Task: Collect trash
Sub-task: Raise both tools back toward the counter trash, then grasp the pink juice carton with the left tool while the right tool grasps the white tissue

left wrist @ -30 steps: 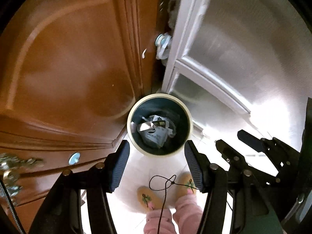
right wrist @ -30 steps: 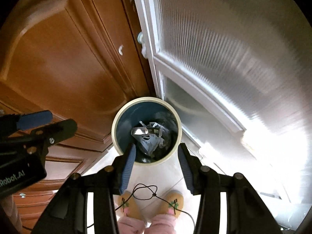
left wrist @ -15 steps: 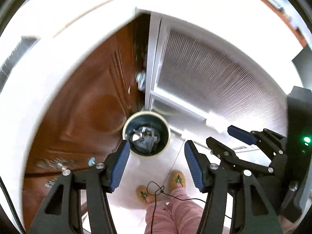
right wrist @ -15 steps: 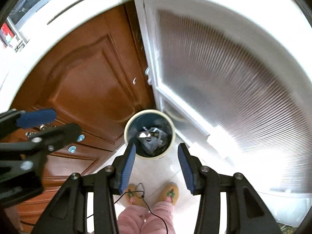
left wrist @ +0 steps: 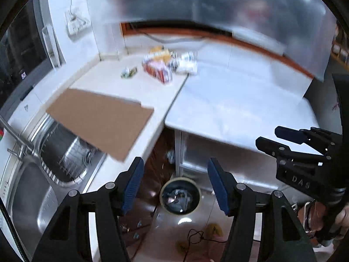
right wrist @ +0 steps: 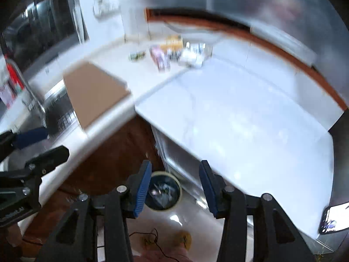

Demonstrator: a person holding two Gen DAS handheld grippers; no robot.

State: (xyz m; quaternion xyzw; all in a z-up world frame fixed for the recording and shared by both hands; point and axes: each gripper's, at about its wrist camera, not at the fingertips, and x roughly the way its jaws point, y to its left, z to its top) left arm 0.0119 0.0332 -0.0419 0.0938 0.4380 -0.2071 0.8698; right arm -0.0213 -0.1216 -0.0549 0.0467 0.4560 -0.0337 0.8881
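Note:
A round cream-rimmed bin [left wrist: 180, 196] with crumpled trash inside stands on the floor far below, by the brown cabinet; it also shows between the right fingers [right wrist: 163, 193]. On the white counter at the back lie blurred boxes and packets of trash [left wrist: 165, 65] [right wrist: 174, 54]. My left gripper [left wrist: 175, 183] hangs high above the bin, its jaws opening with nothing between them. My right gripper [right wrist: 175, 187] is beside it at the same height, jaws also opening and empty. Each gripper shows in the other's view: the right [left wrist: 268, 135], the left [right wrist: 54, 143].
A brown cardboard sheet [left wrist: 102, 120] lies over the edge of a steel sink [left wrist: 32, 185] with a tap at the left. A white table [right wrist: 240, 120] adjoins the counter, a phone [right wrist: 333, 218] at its near right corner. The person's slippers [right wrist: 183, 238] and a thin cable are on the floor.
Both grippers have risen steeply from just above the bin to above counter height. The bin has shrunk in view, and the counter, sink and trash pile have come into sight.

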